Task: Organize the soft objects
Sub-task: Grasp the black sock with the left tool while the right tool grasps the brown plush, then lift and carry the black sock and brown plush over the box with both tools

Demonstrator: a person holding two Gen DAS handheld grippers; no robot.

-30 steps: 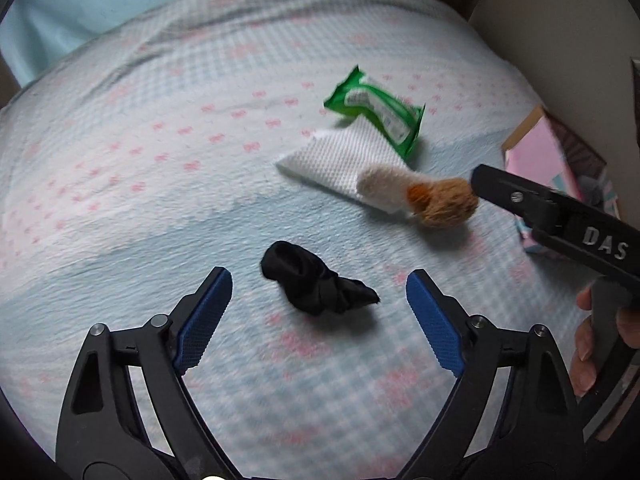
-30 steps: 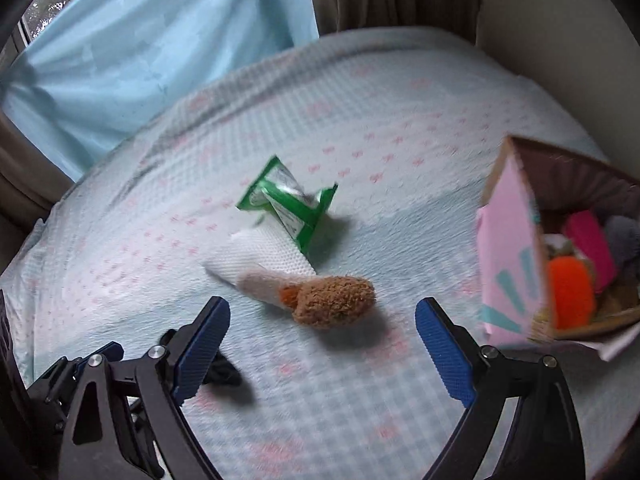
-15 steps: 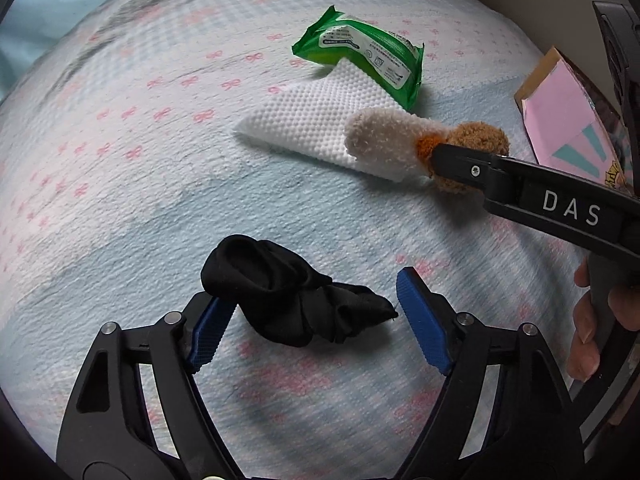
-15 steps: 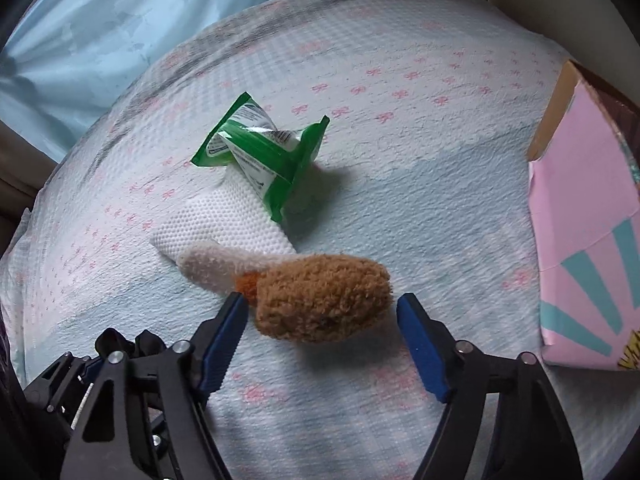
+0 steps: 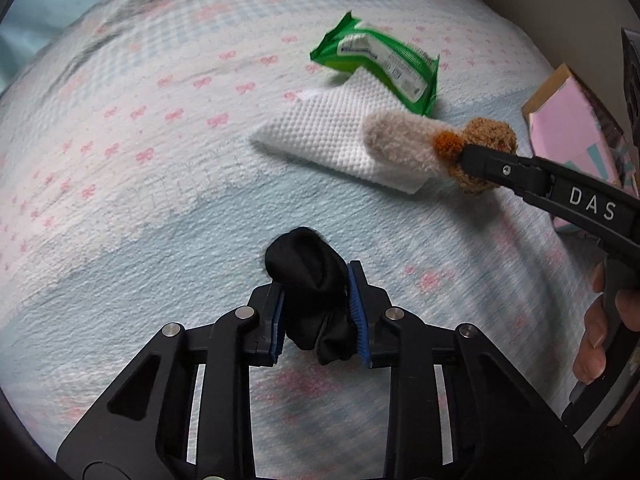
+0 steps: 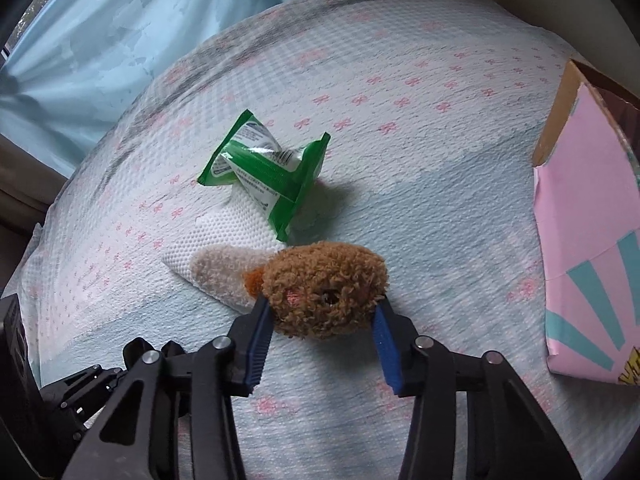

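Observation:
A crumpled black sock [image 5: 312, 280] lies on the bedspread, and my left gripper [image 5: 318, 312] is closing on it, its blue pads pressed into the cloth on both sides. A brown and cream plush toy [image 6: 320, 288] rests partly on a white paper towel [image 6: 236, 232]. My right gripper [image 6: 324, 334] is closing around the toy's brown end, both pads touching the fur. In the left wrist view the plush toy [image 5: 420, 148] shows at upper right with the right gripper's finger across it.
A green wipes packet [image 6: 268, 168] lies on the paper towel behind the toy. A pink cardboard box [image 6: 592, 248] stands at the right edge. The bedspread [image 5: 140, 184] has pink bows. A hand [image 5: 600, 328] grips the right tool's handle. Blue curtain [image 6: 100, 40] hangs beyond.
Both grippers came down toward the bed and their jaws drew in from wide open. The left now pinches the black sock, the right now clasps the plush toy's brown end.

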